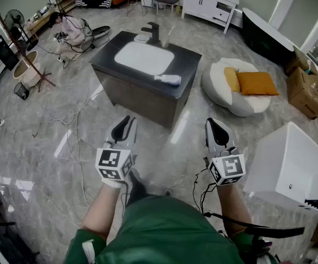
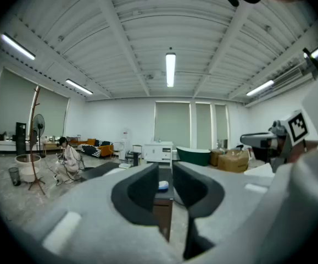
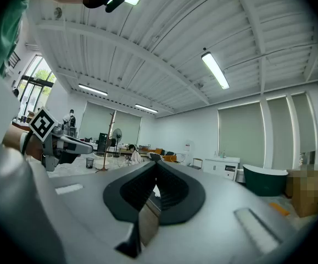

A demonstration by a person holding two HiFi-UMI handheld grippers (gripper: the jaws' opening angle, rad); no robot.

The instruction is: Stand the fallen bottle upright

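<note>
The fallen bottle (image 1: 168,80), pale with a blue-tinted end, lies on its side near the right front edge of a dark vanity counter (image 1: 110,48) with a white sink (image 1: 144,58). Both grippers hover over the floor, well short of the vanity. My left gripper (image 1: 127,122) stands open with nothing between its fingers. In the left gripper view (image 2: 166,172) the bottle (image 2: 163,185) shows far off through the gap. My right gripper (image 1: 218,126) is shut and empty; in the right gripper view (image 3: 155,165) its tips meet.
A black faucet (image 1: 153,32) stands behind the sink. A white beanbag (image 1: 219,87) with orange cushions lies right of the vanity, a white tub (image 1: 293,166) at the near right, and cardboard boxes (image 1: 307,89) behind it. Cables (image 1: 73,142) trail over the marble floor. A person (image 1: 73,29) sits at the back left.
</note>
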